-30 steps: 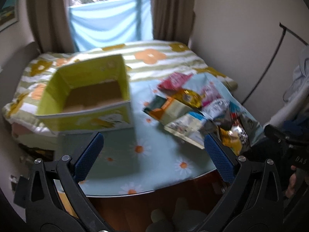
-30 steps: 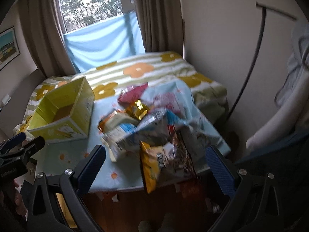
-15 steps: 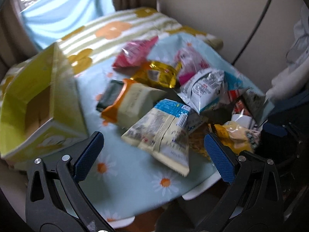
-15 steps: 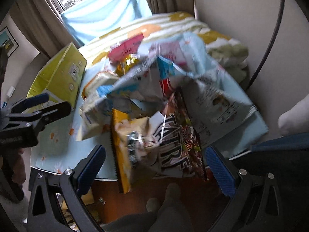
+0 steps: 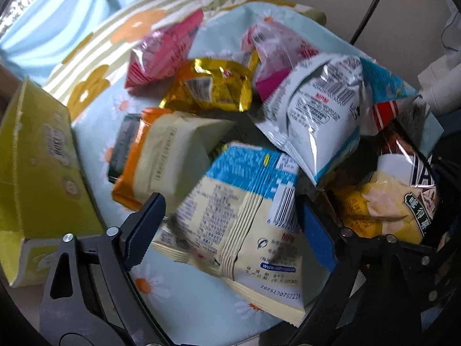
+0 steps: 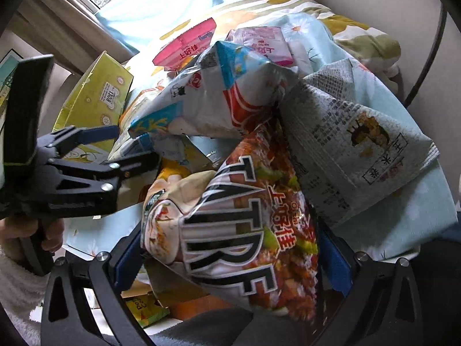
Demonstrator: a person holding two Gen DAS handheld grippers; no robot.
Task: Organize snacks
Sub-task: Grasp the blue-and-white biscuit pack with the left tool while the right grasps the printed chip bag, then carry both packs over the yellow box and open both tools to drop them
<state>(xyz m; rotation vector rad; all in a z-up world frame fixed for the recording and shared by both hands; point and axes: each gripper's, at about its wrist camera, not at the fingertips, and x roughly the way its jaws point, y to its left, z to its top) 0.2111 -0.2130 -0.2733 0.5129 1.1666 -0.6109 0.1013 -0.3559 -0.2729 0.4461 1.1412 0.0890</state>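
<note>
Left gripper tilted steeply down over the snack pile, jaws just closing in from wide, still apart; cream bag with a blue top lying between the blue pads, contact not certain. Left pad just beside the orange bag. Seen from the right wrist, same gripper at left, held by a hand in a pale fuzzy sleeve.

Right gripper spread wide, a brown chip bag lettered in white between its pads; whether the pads press on it cannot be told.

Farther off in the pile: gold pouch, pink bags, white bag, grey printed bag at right. Yellow box standing open at far left on the bench, covered in pale blue daisy cloth. Beyond, a bed with striped floral cover, then curtains and a window.
</note>
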